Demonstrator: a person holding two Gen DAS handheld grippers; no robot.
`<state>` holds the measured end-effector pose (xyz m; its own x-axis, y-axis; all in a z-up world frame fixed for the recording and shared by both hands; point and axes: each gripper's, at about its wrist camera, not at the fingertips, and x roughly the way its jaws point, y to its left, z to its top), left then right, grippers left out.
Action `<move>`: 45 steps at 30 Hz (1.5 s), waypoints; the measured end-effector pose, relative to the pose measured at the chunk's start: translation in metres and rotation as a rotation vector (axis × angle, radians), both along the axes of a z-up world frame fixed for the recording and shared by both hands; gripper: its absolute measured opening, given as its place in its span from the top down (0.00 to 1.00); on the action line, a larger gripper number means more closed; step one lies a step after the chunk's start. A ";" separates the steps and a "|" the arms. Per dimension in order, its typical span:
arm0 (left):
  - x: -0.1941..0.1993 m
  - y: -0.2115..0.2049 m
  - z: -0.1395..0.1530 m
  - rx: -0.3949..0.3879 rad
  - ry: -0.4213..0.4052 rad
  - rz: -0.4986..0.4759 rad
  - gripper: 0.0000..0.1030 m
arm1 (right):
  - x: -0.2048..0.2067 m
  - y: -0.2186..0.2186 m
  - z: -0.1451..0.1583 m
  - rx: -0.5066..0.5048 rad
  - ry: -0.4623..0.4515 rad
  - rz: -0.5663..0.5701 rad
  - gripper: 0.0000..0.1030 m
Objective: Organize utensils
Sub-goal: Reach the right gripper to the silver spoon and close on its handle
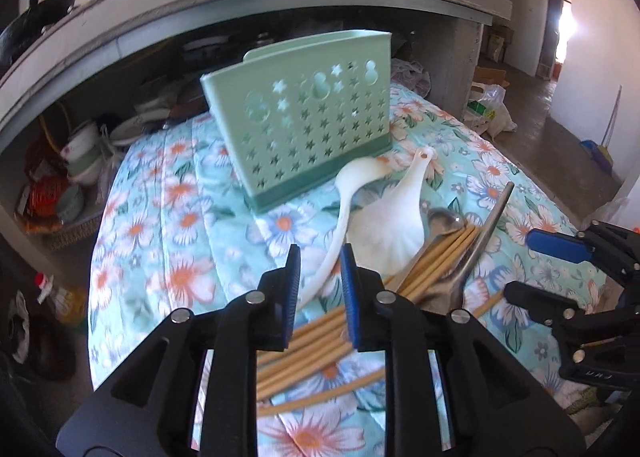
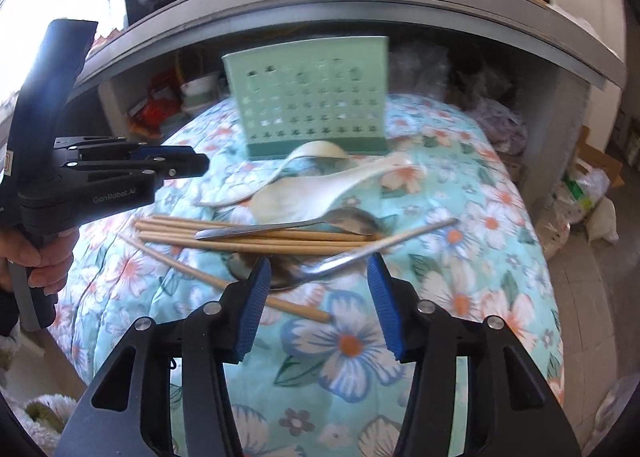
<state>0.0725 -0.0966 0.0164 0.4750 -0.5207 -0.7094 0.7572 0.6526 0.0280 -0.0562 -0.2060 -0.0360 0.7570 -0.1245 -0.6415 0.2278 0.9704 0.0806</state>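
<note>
A floral quilted cloth covers the work surface, and at its far edge stands the mint-green utensil holder, upright, its star-punched face turned this way. Behind it runs a grey concrete counter with dark pots on top and bowls and bags crammed in the shelf below.

Just in front of the holder lies the heap: a white soup spoon touching the holder's base, a white rice paddle beside it, a bundle of bamboo chopsticks lying left to right, and one loose chopstick angled off toward the near side. A metal spoon rests across the bundle. A second metal spoon lies nearest, handle pointing far right, bowl on the cloth.

Right gripper now: jaws about half open, hovering over that nearer spoon, the spoon's neck showing between the blue pads, neither pad seen pressing on it.

Left gripper: jaws parted only a little, a narrow gap. In its own view the white soup spoon's handle runs up through that gap and the chopsticks pass beneath the pads; nothing is gripped. From the right wrist view it sits at the left, carried in a person's hand, above the cloth.
</note>
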 end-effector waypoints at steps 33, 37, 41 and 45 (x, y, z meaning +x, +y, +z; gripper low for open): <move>0.023 0.045 -0.041 -0.042 0.091 0.149 0.64 | 0.058 0.073 -0.021 -0.449 0.205 0.278 0.63; 0.026 0.046 -0.043 -0.040 0.096 0.153 0.64 | 0.060 0.080 -0.027 -0.521 0.247 0.287 0.70; 0.027 0.045 -0.045 -0.033 0.096 0.151 0.64 | 0.061 0.083 -0.027 -0.561 0.283 0.294 0.72; 0.027 0.044 -0.047 -0.026 0.102 0.146 0.64 | 0.064 0.080 -0.028 -0.529 0.331 0.304 0.72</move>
<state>0.0990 -0.0530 -0.0308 0.4728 -0.4708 -0.7449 0.6527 0.7550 -0.0630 0.0082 -0.1258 -0.0640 0.5827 -0.2975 -0.7563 -0.1289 0.8850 -0.4474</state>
